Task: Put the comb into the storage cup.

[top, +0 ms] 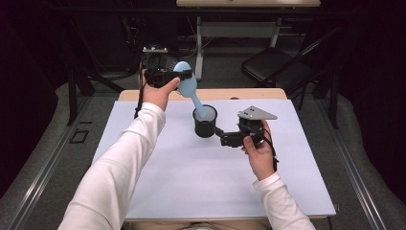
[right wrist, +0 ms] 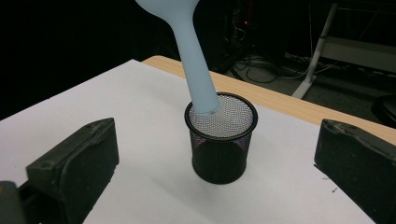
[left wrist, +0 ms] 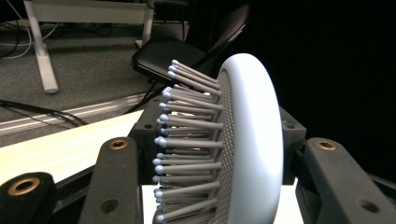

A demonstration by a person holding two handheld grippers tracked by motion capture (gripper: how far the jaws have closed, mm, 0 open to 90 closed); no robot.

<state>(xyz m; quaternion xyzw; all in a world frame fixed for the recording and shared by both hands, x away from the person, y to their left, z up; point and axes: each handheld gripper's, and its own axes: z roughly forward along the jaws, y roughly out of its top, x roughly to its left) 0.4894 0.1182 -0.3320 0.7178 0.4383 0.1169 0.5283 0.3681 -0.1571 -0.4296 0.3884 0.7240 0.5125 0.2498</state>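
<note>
One light blue plastic hairbrush (top: 187,82) pinched in left gripper (top: 178,74), handle in one black mesh cup (top: 205,121); right gripper (top: 221,135) wide open.

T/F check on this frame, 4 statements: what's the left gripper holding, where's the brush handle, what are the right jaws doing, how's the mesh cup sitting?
1. The left gripper is shut on the head of the light blue hairbrush. True.
2. The brush handle's end is inside the black mesh cup. True.
3. The right gripper clamps the cup's rim. False: in the right gripper view its jaws stand wide apart, clear of the cup.
4. The cup lies tipped over on the white table mat. False: it stands upright on the mat.
</note>
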